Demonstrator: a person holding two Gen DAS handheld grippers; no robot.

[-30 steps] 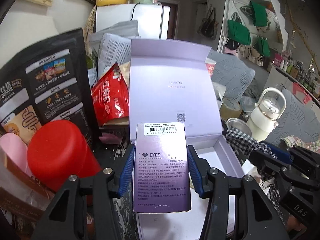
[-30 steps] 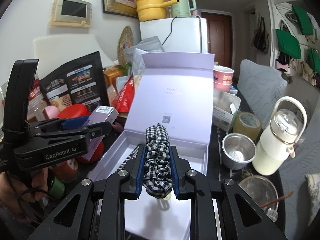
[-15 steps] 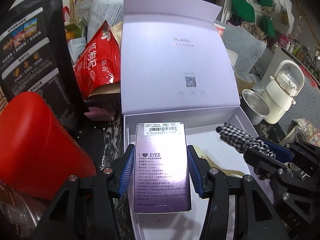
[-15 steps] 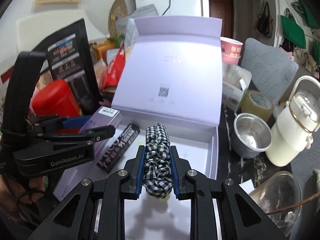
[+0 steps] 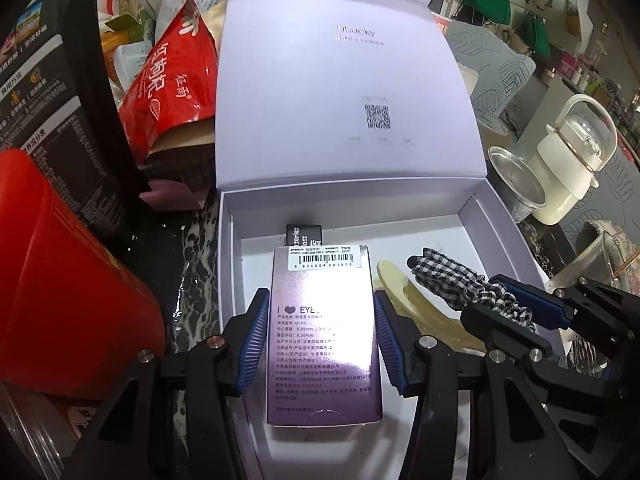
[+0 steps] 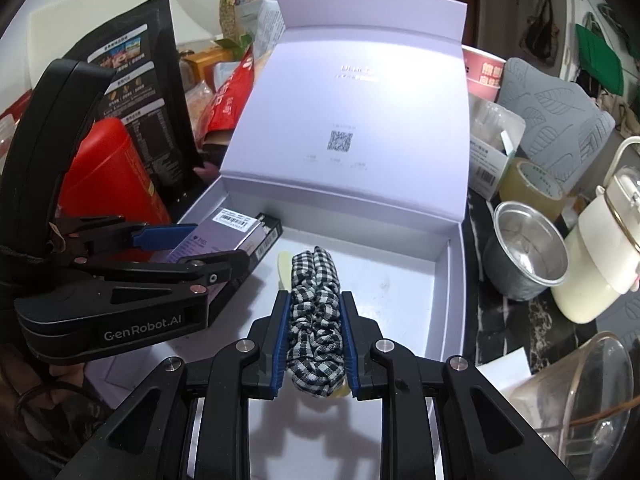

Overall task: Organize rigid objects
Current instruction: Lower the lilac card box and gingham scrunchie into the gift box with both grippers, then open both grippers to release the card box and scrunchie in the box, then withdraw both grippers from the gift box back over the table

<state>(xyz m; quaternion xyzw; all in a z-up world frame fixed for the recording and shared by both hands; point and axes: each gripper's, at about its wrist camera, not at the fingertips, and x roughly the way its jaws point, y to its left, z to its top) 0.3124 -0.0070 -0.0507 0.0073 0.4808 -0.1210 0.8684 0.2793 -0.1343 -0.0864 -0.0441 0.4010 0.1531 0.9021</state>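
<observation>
The left gripper (image 5: 318, 344) has its blue-padded fingers (image 5: 250, 344) clamped on the sides of a purple carton (image 5: 324, 344), which it holds over the left part of the open lilac box (image 5: 496, 220). Under the carton's far end a black carton (image 5: 305, 235) lies in the box. The right gripper (image 6: 315, 342) has its fingers (image 6: 280, 340) closed on a black-and-white checked scrunchie (image 6: 316, 312), held over the box's middle, with a pale yellow piece (image 5: 416, 308) beneath it. The box's lid (image 6: 360, 112) stands upright behind. To the right on the dark marbled surface (image 6: 486, 320) stand a steel cup (image 6: 526, 252) and a cream kettle (image 6: 600, 264); to the left are a red canister (image 5: 60, 288) and red pouch (image 5: 172, 88).
</observation>
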